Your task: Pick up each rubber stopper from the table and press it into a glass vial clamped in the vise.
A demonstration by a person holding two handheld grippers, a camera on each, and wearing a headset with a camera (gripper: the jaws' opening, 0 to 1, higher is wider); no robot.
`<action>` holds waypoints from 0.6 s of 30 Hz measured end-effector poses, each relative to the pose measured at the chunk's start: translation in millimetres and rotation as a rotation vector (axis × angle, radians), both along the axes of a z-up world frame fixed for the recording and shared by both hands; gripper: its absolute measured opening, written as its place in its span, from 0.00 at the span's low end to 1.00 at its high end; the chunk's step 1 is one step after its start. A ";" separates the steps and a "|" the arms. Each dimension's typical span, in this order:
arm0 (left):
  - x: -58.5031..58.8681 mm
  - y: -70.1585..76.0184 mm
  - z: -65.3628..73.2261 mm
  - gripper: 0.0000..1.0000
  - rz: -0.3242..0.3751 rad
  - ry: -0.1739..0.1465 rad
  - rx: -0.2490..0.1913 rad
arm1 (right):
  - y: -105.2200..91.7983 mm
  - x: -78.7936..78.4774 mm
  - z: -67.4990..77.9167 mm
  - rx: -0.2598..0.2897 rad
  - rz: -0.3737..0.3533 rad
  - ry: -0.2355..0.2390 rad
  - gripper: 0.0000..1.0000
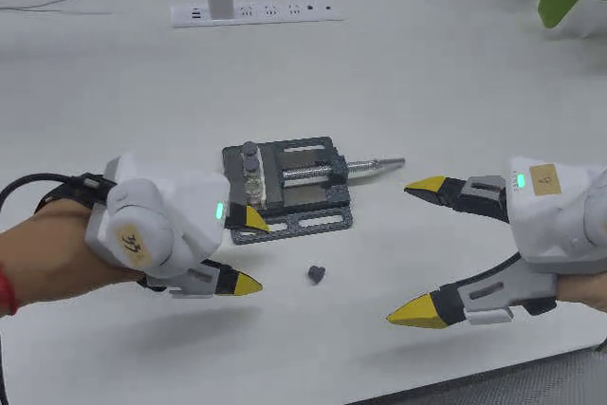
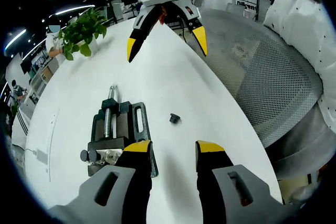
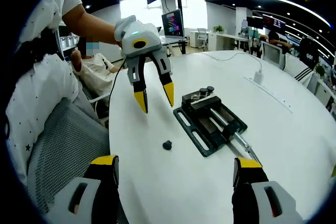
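White tabletop (image 1: 427,92), guys: one small dark rubber stopper (image 1: 316,274) lies loose beside the black metal vise (image 1: 302,194). Its clear glass vials (image 1: 252,180) look mostly plugged. My left gripper (image 1: 252,251) and right gripper (image 1: 413,249) both gape empty.

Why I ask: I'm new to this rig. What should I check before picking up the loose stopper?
1. The stopper lies free on the table, apart from the vise: ok.
2. The left tool is open and empty: ok.
3. The right tool is open and empty: ok.
4. Nothing lies between either tool and the stopper: ok.
5. An open vial stands in the vise beside two stoppered vials: ok.
6. Which end of the stopper faces up: cannot tell.
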State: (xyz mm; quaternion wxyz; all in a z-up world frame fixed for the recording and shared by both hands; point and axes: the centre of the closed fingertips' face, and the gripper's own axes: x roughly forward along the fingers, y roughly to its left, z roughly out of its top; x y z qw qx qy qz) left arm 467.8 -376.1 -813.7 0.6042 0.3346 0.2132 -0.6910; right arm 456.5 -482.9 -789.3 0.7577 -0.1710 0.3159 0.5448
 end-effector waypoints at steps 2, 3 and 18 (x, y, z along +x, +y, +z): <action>-1.5 -5.0 -4.4 0.28 -0.015 0.004 0.010 | -2.8 -3.2 -1.7 -0.002 0.001 -0.004 0.89; -2.1 -6.9 -6.3 0.28 -0.027 0.000 0.015 | -4.2 -4.5 -2.9 -0.005 0.002 -0.005 0.90; -5.1 -36.6 -35.2 0.16 -0.100 0.013 0.050 | -17.0 -15.2 -11.4 -0.003 -0.029 0.016 0.87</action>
